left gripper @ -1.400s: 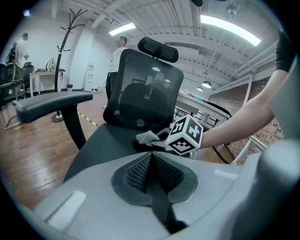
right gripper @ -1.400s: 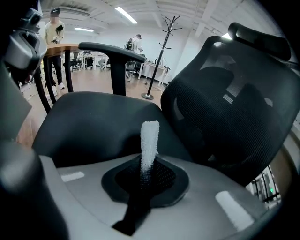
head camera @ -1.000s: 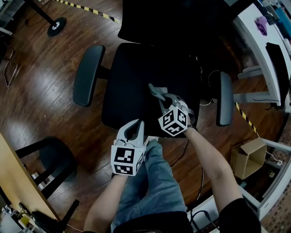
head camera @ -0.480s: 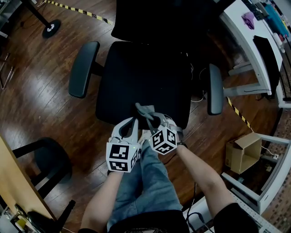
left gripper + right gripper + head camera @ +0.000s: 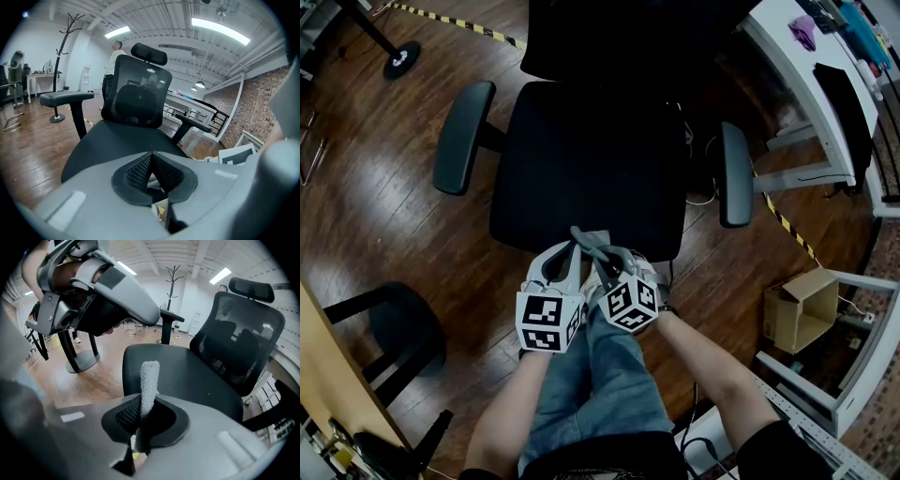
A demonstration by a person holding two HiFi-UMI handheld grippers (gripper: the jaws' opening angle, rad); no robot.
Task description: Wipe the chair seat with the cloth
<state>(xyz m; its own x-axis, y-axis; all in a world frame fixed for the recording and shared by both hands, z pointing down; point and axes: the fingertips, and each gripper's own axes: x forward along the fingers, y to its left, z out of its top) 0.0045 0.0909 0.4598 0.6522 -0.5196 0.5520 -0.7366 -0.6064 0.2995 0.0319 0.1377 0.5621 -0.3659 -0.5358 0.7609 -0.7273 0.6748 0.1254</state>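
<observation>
The black chair seat (image 5: 591,169) fills the middle of the head view. My right gripper (image 5: 589,242) hovers at the seat's front edge, shut on a grey cloth (image 5: 598,240). In the right gripper view the cloth (image 5: 149,378) stands up as a narrow strip from between the closed jaws of the right gripper (image 5: 143,411), with the seat (image 5: 187,376) beyond. My left gripper (image 5: 566,257) sits just left of it, also by the front edge. In the left gripper view the left gripper (image 5: 151,158) is shut with nothing between its pads, facing the seat (image 5: 117,140).
Armrests flank the seat, the left armrest (image 5: 462,136) and the right armrest (image 5: 734,173), with the mesh backrest (image 5: 609,37) behind. A black stool (image 5: 403,328) stands at the left, a cardboard box (image 5: 802,309) and a white desk (image 5: 825,103) at the right. The person's knees are under the grippers.
My right gripper has drawn the cloth from the seat's front right part back to its front edge. The two grippers have come closer together.
</observation>
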